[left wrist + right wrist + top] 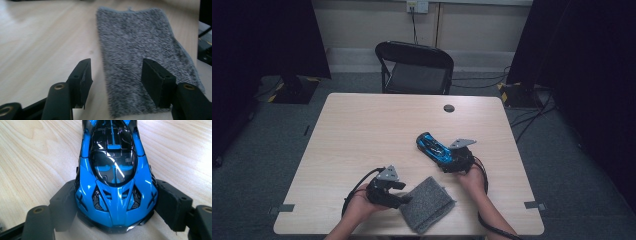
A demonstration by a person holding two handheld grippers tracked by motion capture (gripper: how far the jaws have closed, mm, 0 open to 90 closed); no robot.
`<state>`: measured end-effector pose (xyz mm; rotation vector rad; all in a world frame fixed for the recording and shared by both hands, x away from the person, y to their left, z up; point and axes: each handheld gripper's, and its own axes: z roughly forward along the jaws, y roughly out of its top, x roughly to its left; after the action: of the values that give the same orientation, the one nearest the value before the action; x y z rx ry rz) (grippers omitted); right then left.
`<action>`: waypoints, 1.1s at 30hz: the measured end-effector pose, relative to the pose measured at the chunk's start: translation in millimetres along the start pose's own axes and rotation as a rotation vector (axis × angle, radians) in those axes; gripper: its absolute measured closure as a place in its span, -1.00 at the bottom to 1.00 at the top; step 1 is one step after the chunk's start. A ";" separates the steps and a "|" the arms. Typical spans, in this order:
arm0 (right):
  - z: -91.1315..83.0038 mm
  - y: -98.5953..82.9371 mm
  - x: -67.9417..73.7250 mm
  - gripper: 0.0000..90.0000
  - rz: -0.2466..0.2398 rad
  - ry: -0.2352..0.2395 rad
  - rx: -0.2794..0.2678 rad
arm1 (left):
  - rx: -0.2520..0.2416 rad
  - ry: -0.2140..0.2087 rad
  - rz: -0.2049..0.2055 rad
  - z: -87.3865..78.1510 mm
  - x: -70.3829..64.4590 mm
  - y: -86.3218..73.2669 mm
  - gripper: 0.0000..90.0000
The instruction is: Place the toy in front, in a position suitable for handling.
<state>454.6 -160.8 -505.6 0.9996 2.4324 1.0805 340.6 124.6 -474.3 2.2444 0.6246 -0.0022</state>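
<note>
My right gripper [451,161] has its jaws clamped on a blue and black toy car [433,147], one jaw pressed against each flank at one end of the body. In the right gripper view the toy car [115,175] runs straight away from me between the jaws, its far end pointing off across the wooden surface [35,157]. From the high view it sits right of the middle of the surface [377,125], angled toward the far left, with my right hand [472,177] behind the gripper.

My left gripper [404,196] has its jaws apart, with nothing between them. A grey cloth [428,202] lies flat near the near edge of the surface, just beside the jaws. In the left gripper view the cloth [140,50] stretches away ahead; its near end sits in the gap, the right jaw over the fabric and the left jaw over bare wood just past the cloth's edge. I cannot tell whether either jaw touches it. Cloth and car are apart.
</note>
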 end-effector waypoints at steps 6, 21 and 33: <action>0.0 0.0 0.1 -0.45 0.000 0.000 0.000 | 0.064 -0.001 0.005 11.8 -5.0 0.1 0.13; 0.0 0.0 0.0 -0.45 0.000 0.000 0.000 | 0.135 0.098 0.038 8.0 11.9 8.7 0.88; 0.4 0.3 0.1 -0.45 0.001 -0.001 0.000 | 0.085 0.178 -0.047 -12.7 44.0 -3.6 0.90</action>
<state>454.9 -160.4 -505.6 1.0011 2.4317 1.0800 375.2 154.7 -476.7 2.3275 0.7859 0.1513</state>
